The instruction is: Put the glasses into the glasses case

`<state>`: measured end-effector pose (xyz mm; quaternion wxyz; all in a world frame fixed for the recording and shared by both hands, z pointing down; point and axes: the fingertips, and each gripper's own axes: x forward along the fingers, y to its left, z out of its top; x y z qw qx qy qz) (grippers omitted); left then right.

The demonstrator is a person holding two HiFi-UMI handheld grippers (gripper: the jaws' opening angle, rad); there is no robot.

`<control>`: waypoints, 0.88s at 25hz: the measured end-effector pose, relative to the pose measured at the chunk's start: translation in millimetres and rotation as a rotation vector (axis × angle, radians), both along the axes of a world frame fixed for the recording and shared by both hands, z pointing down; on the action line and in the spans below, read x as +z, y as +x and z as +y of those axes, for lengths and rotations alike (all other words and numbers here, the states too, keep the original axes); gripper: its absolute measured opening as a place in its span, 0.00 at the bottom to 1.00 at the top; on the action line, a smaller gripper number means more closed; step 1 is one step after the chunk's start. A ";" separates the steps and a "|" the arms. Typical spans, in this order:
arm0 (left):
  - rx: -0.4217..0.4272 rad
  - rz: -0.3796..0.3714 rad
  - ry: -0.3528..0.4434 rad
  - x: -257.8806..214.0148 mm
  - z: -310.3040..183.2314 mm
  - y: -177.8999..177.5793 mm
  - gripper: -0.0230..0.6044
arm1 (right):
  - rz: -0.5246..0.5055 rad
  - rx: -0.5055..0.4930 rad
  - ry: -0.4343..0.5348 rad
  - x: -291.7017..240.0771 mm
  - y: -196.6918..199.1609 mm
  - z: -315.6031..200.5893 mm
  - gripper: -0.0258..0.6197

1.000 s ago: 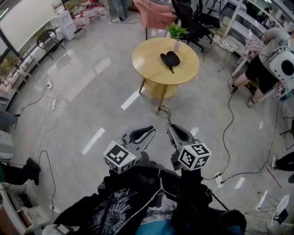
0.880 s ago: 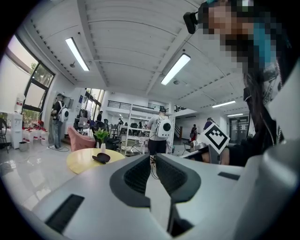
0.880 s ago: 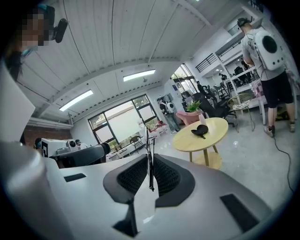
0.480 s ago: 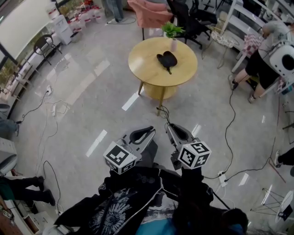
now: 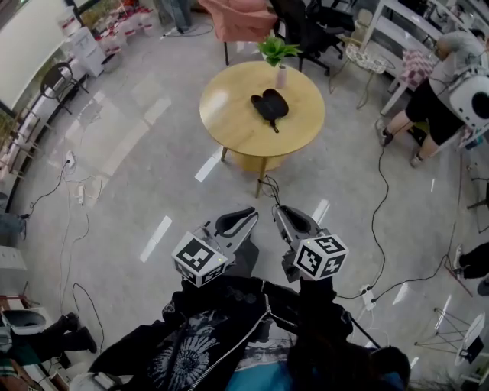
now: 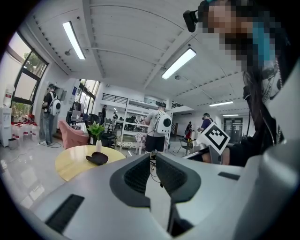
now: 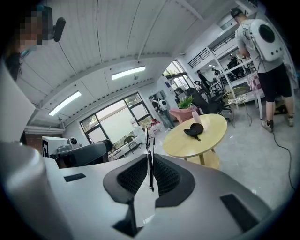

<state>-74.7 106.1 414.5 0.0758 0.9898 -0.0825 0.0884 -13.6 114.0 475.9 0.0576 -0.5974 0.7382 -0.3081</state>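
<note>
On a round wooden table ahead lies a black glasses case, open; it also shows in the left gripper view and the right gripper view. Both grippers hover close to my body, over the floor and well short of the table. My right gripper is shut on the glasses, which show only edge-on as a thin dark frame sticking out past the pads. My left gripper has its tips together with nothing between them.
A small potted plant stands at the table's far edge. Behind the table are a pink armchair and black office chairs. Cables run over the glossy floor. A person bends over at the right.
The table and case have slid left and slightly nearer in the head view as I walk towards them. Both grippers keep the same pose, the right still gripping the glasses.
</note>
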 end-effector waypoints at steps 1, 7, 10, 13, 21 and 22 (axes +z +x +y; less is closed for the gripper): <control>0.007 -0.002 -0.002 0.4 -11.7 5.2 0.10 | -0.004 0.006 -0.005 1.6 4.0 -10.0 0.13; 0.059 -0.013 -0.014 1.6 -69.3 31.9 0.10 | -0.023 0.050 -0.028 7.6 27.0 -61.8 0.13; 0.075 -0.014 -0.020 1.7 -98.3 42.8 0.10 | -0.026 0.062 -0.037 8.0 35.9 -88.9 0.13; 0.096 -0.009 -0.024 1.1 -126.9 53.9 0.10 | -0.024 0.080 -0.046 8.9 45.7 -114.3 0.13; 0.139 0.006 -0.021 -0.8 -194.6 71.8 0.10 | -0.013 0.130 -0.069 9.7 65.5 -174.4 0.13; 0.143 0.009 -0.020 -1.1 -201.1 73.6 0.10 | -0.010 0.132 -0.070 9.3 67.0 -180.2 0.13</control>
